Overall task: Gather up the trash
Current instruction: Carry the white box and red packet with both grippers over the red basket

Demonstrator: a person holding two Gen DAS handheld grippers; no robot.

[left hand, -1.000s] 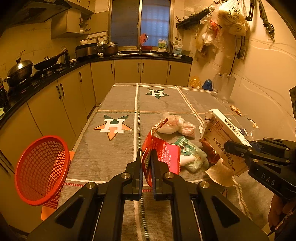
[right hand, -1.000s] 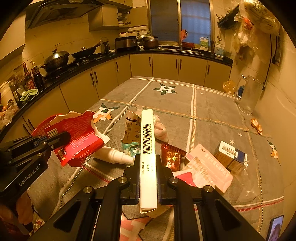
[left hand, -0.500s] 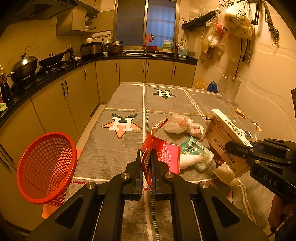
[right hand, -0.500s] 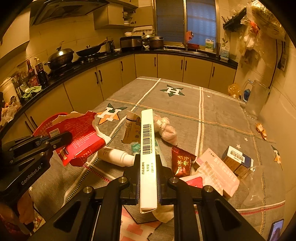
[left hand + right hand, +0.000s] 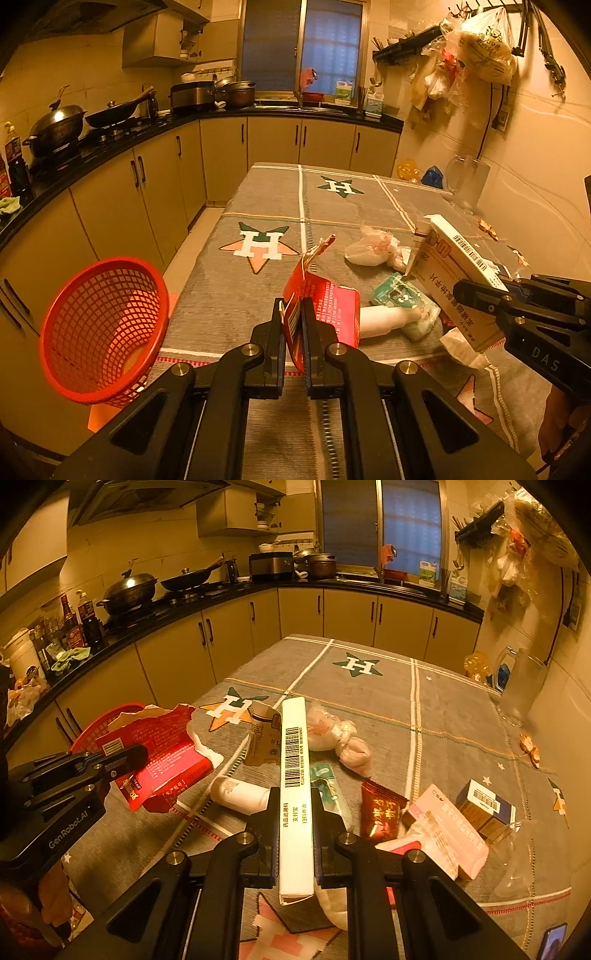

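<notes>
Left wrist view showed the left gripper [image 5: 292,326] clamped on a torn red packet [image 5: 325,306], lifted clear of the table [image 5: 258,295], with the red mesh basket [image 5: 99,328] off to its left beyond the table's edge. The basket's inside looked bare as far as the mesh showed; its bottom was partly hidden by its own rim. The right gripper [image 5: 293,823] gripped a long white medicine box [image 5: 293,775] edge-on, barcode up, also held above the table.

Judged from this, collection had barely begun: two pieces were in hand, none yet dropped in the basket. Still lying on the table, all to the right of the basket, were a white bottle [image 5: 240,794] on its side, a green-and-white sachet [image 5: 325,786], knotted plastic bags [image 5: 343,738], a dark red sachet [image 5: 380,812], a pink box [image 5: 443,834] and a blue-and-white box [image 5: 484,808]. A clear pitcher [image 5: 521,690] stood farthest from the basket, by the wall; whether it held anything could not be told.
</notes>
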